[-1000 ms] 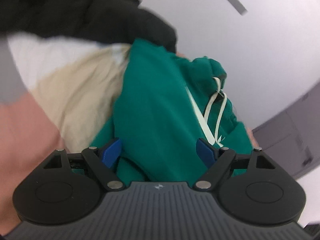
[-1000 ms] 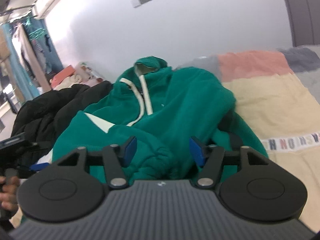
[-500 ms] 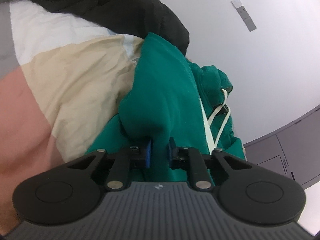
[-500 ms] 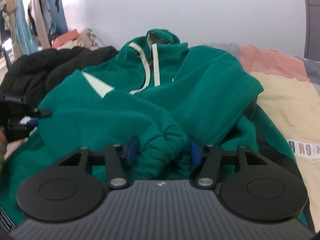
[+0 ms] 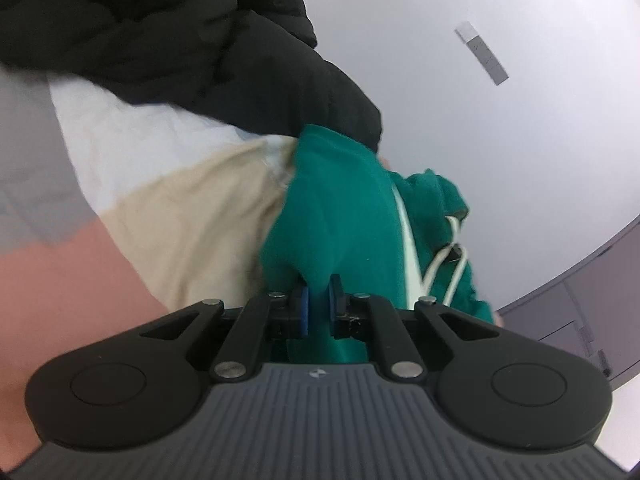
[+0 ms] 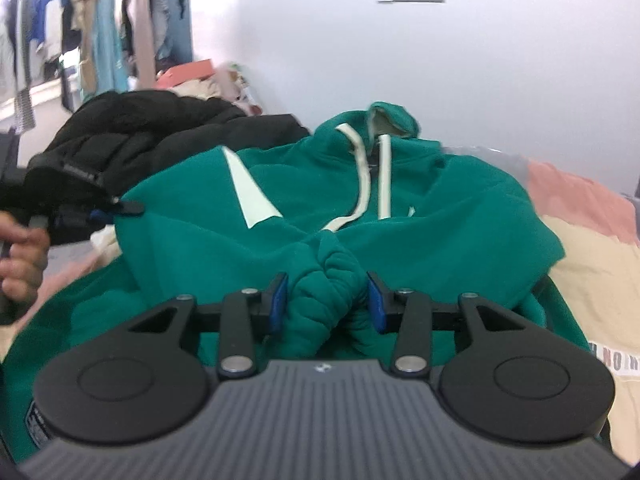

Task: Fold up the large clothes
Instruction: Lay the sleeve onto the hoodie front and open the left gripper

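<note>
Hoodie: my green hoodie lies face-up on the bed, ready for folding.
Left gripper: I've pinched its side edge.
Right gripper: closing in, bunched cuff between, not yet clamped.

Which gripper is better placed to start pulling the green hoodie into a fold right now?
Left. The left gripper is clamped on a hoodie fold; the right gripper has just been closing around the bunched cuff.
</note>
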Motion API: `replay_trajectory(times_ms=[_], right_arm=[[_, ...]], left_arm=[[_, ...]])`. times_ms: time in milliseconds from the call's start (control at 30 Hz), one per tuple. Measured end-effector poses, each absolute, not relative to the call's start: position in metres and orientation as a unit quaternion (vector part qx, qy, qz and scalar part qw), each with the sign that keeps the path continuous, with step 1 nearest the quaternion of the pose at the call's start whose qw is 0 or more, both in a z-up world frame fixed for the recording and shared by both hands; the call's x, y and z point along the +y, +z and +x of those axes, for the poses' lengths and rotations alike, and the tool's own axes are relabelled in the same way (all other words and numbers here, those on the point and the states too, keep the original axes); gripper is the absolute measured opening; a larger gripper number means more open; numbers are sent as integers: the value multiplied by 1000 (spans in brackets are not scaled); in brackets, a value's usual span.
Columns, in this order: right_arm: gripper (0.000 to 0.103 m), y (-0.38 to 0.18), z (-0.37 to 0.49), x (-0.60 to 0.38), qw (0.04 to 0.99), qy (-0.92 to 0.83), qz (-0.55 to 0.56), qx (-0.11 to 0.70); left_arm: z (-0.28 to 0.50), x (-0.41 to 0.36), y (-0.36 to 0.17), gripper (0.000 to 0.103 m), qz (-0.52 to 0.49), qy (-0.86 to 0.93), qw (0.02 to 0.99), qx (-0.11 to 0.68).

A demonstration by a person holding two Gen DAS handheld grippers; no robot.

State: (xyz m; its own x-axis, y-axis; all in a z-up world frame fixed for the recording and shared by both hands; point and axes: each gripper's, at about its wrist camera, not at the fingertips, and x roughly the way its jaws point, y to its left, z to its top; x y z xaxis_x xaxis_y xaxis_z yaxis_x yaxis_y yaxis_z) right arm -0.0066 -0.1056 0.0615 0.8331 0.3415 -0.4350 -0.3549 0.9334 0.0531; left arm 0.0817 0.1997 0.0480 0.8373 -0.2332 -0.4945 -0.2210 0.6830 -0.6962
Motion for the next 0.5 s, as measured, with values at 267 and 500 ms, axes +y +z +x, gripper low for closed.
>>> replay_trajectory(times_ms=[267, 500], right_arm=[[46, 34, 8, -110, 938, 174, 14, 300], [50, 43, 2, -119, 938, 181, 46, 292]], left_arm=[[91, 195, 37, 12, -371, 10, 874, 314], [84, 187, 50, 50, -329, 37, 887, 321]])
